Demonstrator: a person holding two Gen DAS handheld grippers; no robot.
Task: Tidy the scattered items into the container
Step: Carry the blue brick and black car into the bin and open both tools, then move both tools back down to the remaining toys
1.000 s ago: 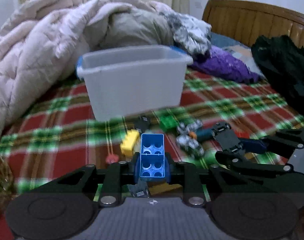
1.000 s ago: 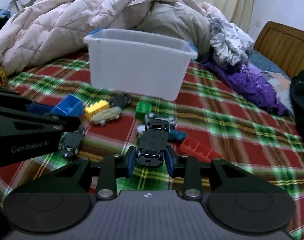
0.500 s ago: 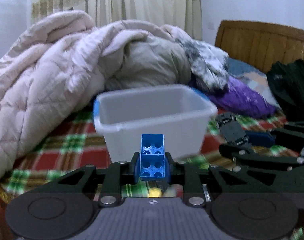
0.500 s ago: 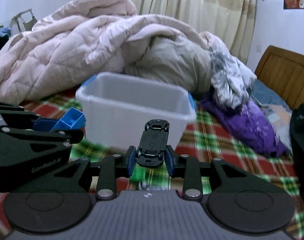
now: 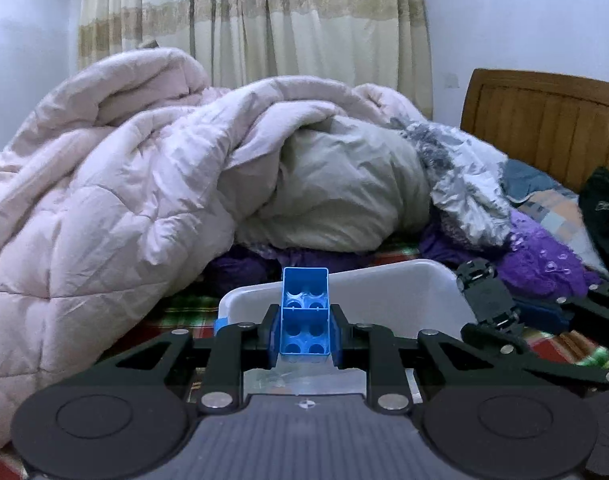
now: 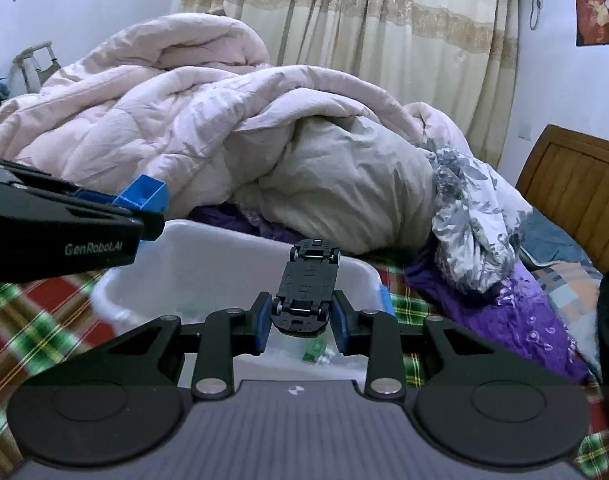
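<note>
My left gripper (image 5: 304, 334) is shut on a blue building brick (image 5: 305, 312), its hollow underside toward the camera, raised over the near rim of the white plastic bin (image 5: 388, 280). My right gripper (image 6: 301, 322) is shut on a black toy car (image 6: 306, 284) held belly-up, over the same bin (image 6: 208, 256). A small green piece (image 6: 314, 350) lies on the bin's floor. In the right wrist view the left gripper (image 6: 144, 216) with the blue brick (image 6: 142, 196) reaches in from the left; in the left wrist view the toy car (image 5: 486, 296) shows at the right.
The bin stands on a red and green plaid bedspread (image 6: 32, 312). A heaped pink quilt (image 5: 104, 184) and grey bedding (image 5: 344, 184) rise behind it. Purple cloth (image 6: 504, 312) and patterned fabric (image 6: 472, 208) lie to the right, before a wooden headboard (image 5: 544, 120).
Both grippers have risen from the scattered toys and moved forward to the bin, each still holding its item. The loose toys on the bedspread have dropped out of view.
</note>
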